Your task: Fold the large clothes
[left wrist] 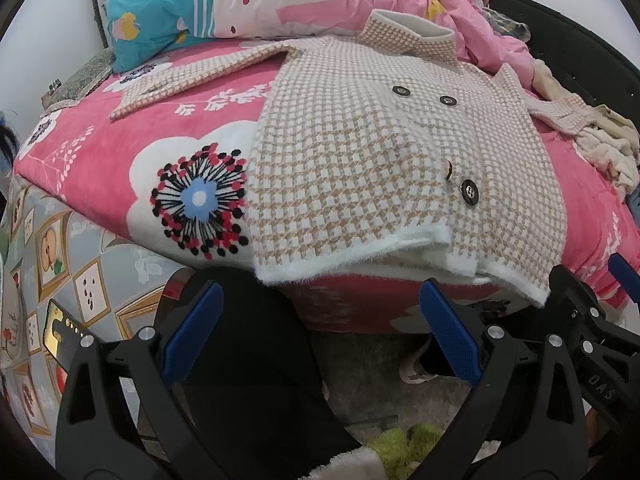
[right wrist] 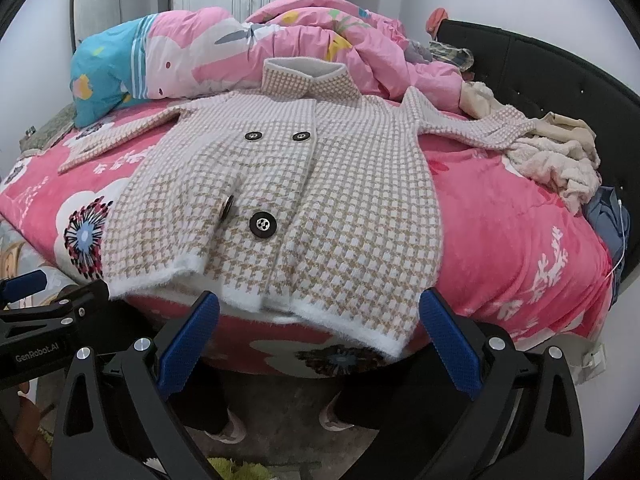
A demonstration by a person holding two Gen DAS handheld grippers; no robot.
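A beige-and-white houndstooth coat [right wrist: 280, 200] with black buttons lies front-up on the pink floral bed [right wrist: 520, 248], collar at the far side, both sleeves spread outward, white fuzzy hem at the near edge. In the left wrist view the same coat [left wrist: 380, 168] fills the centre right. My left gripper [left wrist: 320, 332] hangs open just below the hem, holding nothing. My right gripper [right wrist: 318, 334] is open too, its blue pads just short of the hem on either side of it. The left gripper's body [right wrist: 52, 316] shows at the left edge of the right wrist view.
A crumpled pink quilt [right wrist: 304, 48] and a blue pillow [right wrist: 104, 68] pile at the back of the bed. Cream clothes [right wrist: 560, 160] lie at the right by the black headboard [right wrist: 540, 64]. A person's dark-trousered legs and pink shoes [right wrist: 224, 432] stand on the floor below the bed's edge.
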